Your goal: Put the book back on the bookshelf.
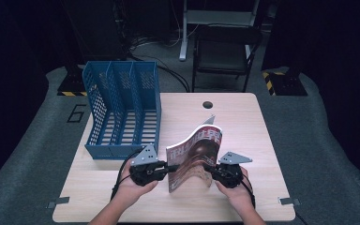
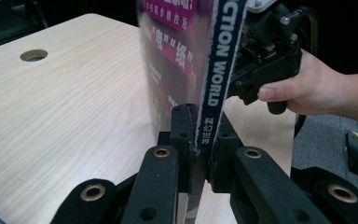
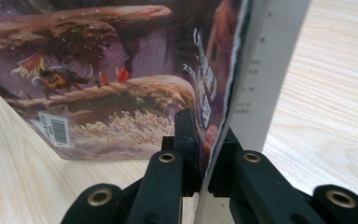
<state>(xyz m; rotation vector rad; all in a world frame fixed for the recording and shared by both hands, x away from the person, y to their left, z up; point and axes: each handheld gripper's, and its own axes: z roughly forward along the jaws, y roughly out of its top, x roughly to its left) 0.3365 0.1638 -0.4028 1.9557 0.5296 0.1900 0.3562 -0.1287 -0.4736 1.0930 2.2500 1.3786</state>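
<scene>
While both claws clamp the magazine (image 1: pixel 194 157), its barcode (image 3: pixel 56 129) appears from the right claw (image 3: pixel 204 140).

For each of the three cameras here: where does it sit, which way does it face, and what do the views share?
High view: above the person's side, facing forward and down on the table; both hands, left gripper, right gripper.
Left gripper view: on the left gripper, along its jaws clamping the magazine; right hand beyond.
Right gripper view: on the right gripper, jaws clamping the magazine's opposite edge.
Shared: magazine, table.
</scene>
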